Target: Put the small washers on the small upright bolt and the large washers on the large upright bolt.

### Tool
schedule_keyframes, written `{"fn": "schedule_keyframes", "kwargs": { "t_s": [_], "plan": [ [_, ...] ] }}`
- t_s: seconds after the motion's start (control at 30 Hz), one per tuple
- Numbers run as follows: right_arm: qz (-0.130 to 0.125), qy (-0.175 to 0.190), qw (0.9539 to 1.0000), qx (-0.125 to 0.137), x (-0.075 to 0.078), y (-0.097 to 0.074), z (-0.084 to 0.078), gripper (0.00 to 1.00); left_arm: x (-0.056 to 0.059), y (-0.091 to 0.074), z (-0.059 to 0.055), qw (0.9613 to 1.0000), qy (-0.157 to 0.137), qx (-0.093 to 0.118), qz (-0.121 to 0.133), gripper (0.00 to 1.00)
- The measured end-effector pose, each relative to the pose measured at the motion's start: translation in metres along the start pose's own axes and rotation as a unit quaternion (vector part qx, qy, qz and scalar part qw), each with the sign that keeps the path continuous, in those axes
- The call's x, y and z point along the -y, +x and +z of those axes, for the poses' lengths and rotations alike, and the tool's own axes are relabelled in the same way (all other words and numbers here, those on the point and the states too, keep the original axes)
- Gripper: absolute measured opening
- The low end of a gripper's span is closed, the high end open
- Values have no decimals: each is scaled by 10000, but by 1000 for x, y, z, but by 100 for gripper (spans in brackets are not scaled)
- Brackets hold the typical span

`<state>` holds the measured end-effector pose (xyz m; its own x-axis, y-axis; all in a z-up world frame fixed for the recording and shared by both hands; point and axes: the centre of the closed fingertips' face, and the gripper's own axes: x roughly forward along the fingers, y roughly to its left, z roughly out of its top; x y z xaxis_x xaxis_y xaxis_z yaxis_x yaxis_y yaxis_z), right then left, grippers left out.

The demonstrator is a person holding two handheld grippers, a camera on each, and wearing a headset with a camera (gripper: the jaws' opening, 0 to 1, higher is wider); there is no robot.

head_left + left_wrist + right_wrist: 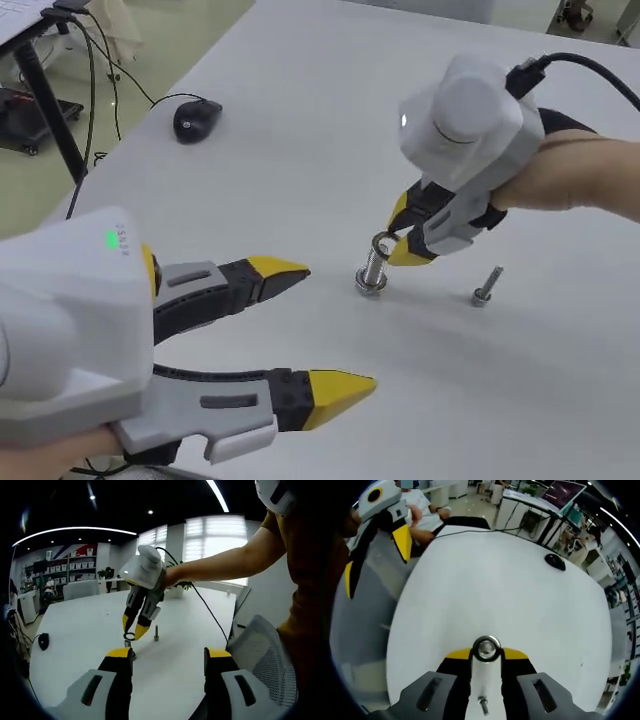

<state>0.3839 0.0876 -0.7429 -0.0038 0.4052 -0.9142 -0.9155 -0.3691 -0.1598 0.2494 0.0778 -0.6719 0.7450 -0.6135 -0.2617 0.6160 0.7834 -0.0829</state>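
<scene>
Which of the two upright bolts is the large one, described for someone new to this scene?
On the white table, look just below the tips of the right gripper, which pinches a washer. The large bolt stands there, upright. It is taller and thicker than the small bolt, which stands apart from it.

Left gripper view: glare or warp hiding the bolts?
Left gripper view: fisheye bend, window blown out, small bolt tiny but clear; head view: even light, faint shadows, large bolt crisp; right gripper view: washer sharp, edges warped.
</scene>
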Motion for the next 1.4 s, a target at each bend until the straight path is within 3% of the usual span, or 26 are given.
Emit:
{"fn": "schedule_keyframes", "kwargs": {
  "t_s": [0.13, 0.57, 1.4],
  "plan": [
    [82, -42, 9999, -82, 9, 11, -3, 21, -5, -1, -2, 10000, -19, -30, 30, 57],
    [274, -108, 9991, -303, 3, 27, -14, 21, -11, 2, -5, 9999, -108, -41, 43, 57],
    [394, -92, 9989, -253, 0, 58, -24, 22, -16, 5, -13, 9997, -222, -79, 71, 57]
  ]
}}
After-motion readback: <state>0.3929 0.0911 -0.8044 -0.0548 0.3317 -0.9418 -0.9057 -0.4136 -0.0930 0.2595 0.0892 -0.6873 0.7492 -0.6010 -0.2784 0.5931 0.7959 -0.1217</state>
